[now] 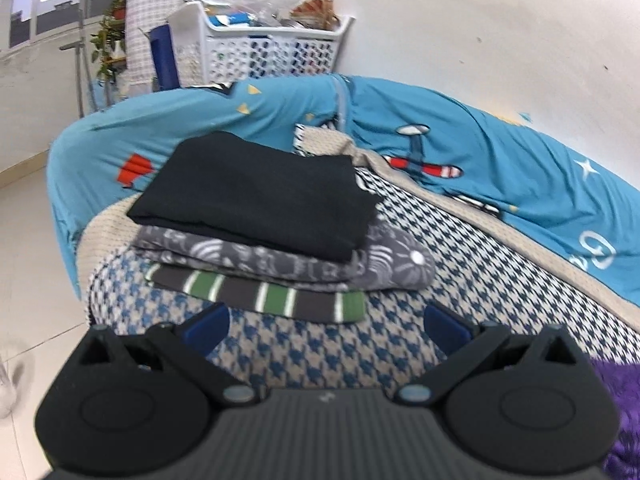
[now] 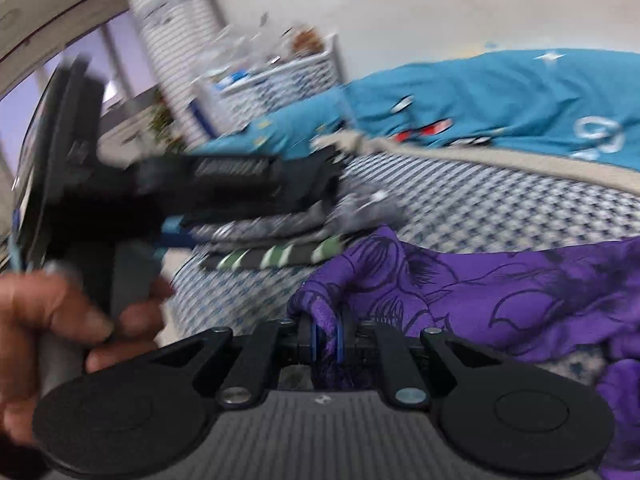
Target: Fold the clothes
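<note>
Over on the right, the right gripper [image 2: 325, 338] has its 2 blue pads squeezed almost together on a bunched fold of the purple garment with a dark line print [image 2: 500, 292], and the cloth runs away from the jaws toward the right edge of the bed, draped loosely over the blue-and-beige houndstooth blanket [image 2: 500, 216]. In the left wrist view only a sliver of that purple cloth [image 1: 618, 408] shows at the lower right, lying on the same blanket. The left gripper [image 1: 326, 326] stands wide open, its 2 blue-tipped fingers [image 1: 208, 326] well apart, nothing between them but bare houndstooth blanket [image 1: 304, 352]. Just beyond those fingers sits the stack of 3 folded pieces near the left end of the blanket: a flat folded black garment [image 1: 256, 192] on top, a grey garment with a white pattern [image 1: 280, 260] under it, and a dark grey garment with green and white stripes [image 1: 260, 296] at the bottom, its striped edge facing the camera. Behind the stack the teal bedsheet with red, white and yellow prints [image 1: 460, 136] rises to the far edge of the bed, and a white perforated plastic basket [image 1: 260, 48] full of clutter stands against the wall. The right wrist view is heavily blurred; it shows the person's left hand [image 2: 52, 320] wrapped around the handle of the left gripper, whose black body crosses in front of the stack.
</note>
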Action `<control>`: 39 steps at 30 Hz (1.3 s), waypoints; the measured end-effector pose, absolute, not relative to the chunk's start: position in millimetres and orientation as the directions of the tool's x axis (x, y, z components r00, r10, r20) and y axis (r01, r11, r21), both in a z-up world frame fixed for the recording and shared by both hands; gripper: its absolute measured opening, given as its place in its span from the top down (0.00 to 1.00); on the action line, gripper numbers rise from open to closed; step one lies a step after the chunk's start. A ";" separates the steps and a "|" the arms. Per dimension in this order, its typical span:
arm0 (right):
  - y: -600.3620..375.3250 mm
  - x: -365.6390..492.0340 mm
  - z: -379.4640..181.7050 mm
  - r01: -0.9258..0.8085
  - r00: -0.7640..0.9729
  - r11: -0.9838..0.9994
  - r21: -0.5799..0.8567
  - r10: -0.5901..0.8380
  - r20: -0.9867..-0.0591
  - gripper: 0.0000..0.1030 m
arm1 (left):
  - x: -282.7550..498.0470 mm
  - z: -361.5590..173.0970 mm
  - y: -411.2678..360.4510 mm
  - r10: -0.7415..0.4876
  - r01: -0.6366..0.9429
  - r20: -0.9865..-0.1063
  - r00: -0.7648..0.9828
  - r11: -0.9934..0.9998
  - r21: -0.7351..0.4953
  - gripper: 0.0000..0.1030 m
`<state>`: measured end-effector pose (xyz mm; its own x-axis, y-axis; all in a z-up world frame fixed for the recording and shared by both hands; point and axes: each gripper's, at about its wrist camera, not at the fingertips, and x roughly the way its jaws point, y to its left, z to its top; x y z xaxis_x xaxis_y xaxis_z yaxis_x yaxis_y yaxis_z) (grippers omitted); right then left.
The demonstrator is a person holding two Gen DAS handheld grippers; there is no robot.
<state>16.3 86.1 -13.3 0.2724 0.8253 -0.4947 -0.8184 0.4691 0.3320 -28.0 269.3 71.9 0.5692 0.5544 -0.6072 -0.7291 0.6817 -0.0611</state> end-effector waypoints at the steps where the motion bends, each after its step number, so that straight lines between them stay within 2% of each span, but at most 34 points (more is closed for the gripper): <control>1: 90.7 13.7 -15.1 -0.829 0.253 0.458 0.321 0.819 -0.515 0.88 | -28.5 72.4 270.1 0.557 -0.730 -0.606 0.569 0.681 -0.060 0.00; 4: 95.1 9.6 -17.0 -0.837 0.272 0.489 0.246 0.762 -0.587 0.84 | -28.2 72.7 270.2 0.562 -0.730 -0.602 0.567 0.682 -0.051 0.00; 9: 71.2 14.4 -8.7 -0.808 0.297 0.522 0.273 0.761 -0.576 0.62 | -25.0 73.3 264.3 0.553 -0.725 -0.604 0.574 0.687 -0.059 0.00; 22: 4.0 -2.3 28.3 -0.789 0.392 0.580 0.204 0.731 -0.559 0.50 | 3.7 67.5 204.4 0.469 -0.639 -0.622 0.627 0.767 -0.065 0.00; 24: -8.6 -6.9 32.6 -0.778 0.414 0.597 0.198 0.723 -0.552 0.45 | 9.1 66.0 192.2 0.458 -0.623 -0.624 0.634 0.780 -0.060 0.00; 32: -70.0 -20.9 42.5 -0.667 0.547 0.721 0.190 0.646 -0.533 0.43 | 25.6 50.2 138.6 0.369 -0.495 -0.652 0.663 0.869 -0.012 0.00; 39: -129.8 -29.2 40.0 -0.489 0.637 0.835 0.251 0.539 -0.551 0.42 | 29.8 35.6 97.8 0.294 -0.366 -0.671 0.680 0.930 0.036 0.00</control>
<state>-29.2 -129.8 40.0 0.6372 0.5389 -0.5510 -0.4894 0.8352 0.2509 29.8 97.8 35.6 0.6802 0.2940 -0.6715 -0.3664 0.9298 0.0359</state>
